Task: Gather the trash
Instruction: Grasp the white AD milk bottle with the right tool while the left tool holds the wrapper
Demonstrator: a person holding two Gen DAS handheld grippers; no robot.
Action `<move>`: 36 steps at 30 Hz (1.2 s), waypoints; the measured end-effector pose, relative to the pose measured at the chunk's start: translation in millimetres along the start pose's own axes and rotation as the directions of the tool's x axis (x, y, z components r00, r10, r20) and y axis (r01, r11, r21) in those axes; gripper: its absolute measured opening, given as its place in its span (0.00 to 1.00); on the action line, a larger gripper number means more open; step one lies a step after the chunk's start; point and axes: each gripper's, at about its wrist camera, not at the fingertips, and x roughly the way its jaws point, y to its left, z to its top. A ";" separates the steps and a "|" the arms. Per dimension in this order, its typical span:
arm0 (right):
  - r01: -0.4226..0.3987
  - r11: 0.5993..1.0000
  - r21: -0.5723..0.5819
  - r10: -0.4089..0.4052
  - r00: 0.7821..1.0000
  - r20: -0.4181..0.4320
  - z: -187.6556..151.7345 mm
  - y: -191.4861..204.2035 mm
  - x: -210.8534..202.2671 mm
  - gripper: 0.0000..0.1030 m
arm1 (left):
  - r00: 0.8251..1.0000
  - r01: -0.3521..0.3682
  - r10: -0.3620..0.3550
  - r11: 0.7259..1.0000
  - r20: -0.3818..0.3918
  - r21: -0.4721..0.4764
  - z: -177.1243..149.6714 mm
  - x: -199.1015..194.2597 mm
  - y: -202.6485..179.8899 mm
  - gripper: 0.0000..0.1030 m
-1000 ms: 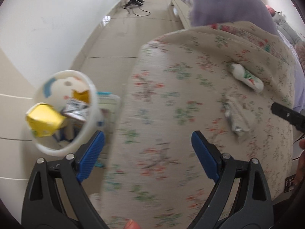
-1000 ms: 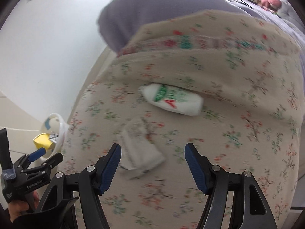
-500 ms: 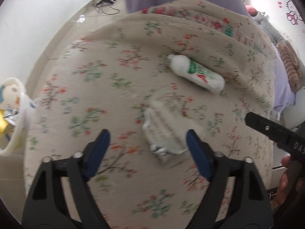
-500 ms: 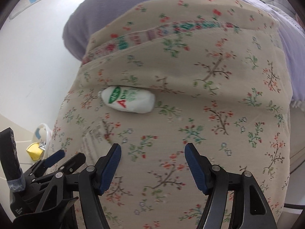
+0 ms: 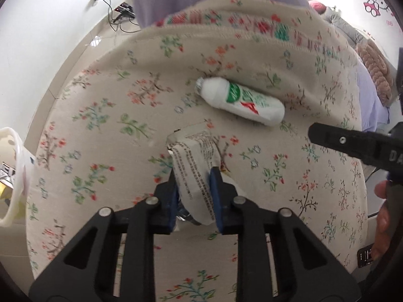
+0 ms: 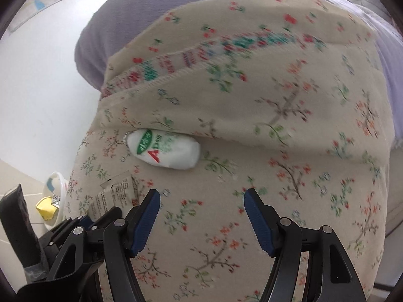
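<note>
Pinching a flattened printed carton [image 5: 195,166] between its blue pads, the left tool [image 5: 194,196] sits low over the floral bedspread [image 5: 105,115]. Just beyond lies a white bottle [image 5: 240,102], tucked against a fold. The right tool [image 6: 201,214] hovers spread wide, holding nothing. A white bin [image 6: 54,198] with yellow trash stands on the floor beside the bed.

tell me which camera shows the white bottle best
The left wrist view: the white bottle lies fully exposed on the floral blanket, label readable. The right wrist view shows it smaller, its top edge tucked under a blanket fold.
</note>
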 end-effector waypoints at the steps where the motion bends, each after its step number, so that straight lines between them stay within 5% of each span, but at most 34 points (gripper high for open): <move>1: -0.004 1.000 -0.013 0.004 1.000 0.004 2.6 4.2 1.3 0.68 | 1.000 0.001 -0.001 1.000 0.004 -0.007 1.2 -3.1 5.1 0.24; 10: 0.005 0.973 -0.230 -0.001 1.000 0.018 15.5 60.8 22.8 0.68 | 1.000 0.003 0.000 0.993 0.023 -0.118 14.7 -21.3 62.2 0.24; 27: 0.245 0.848 -0.469 -0.222 0.969 0.105 17.3 128.1 88.3 0.68 | 0.999 -0.022 0.026 0.988 0.019 -0.152 0.9 -34.1 114.6 0.24; 32: 0.317 0.800 -0.510 -0.289 0.948 0.136 12.6 141.7 105.1 0.53 | 1.000 -0.017 0.020 0.988 0.020 -0.156 -1.0 -35.8 115.8 0.24; 36: 0.308 0.816 -0.489 -0.284 0.951 0.125 15.0 138.4 109.3 0.42 | 1.000 -0.012 0.016 0.988 0.026 -0.154 -1.4 -38.3 114.8 0.24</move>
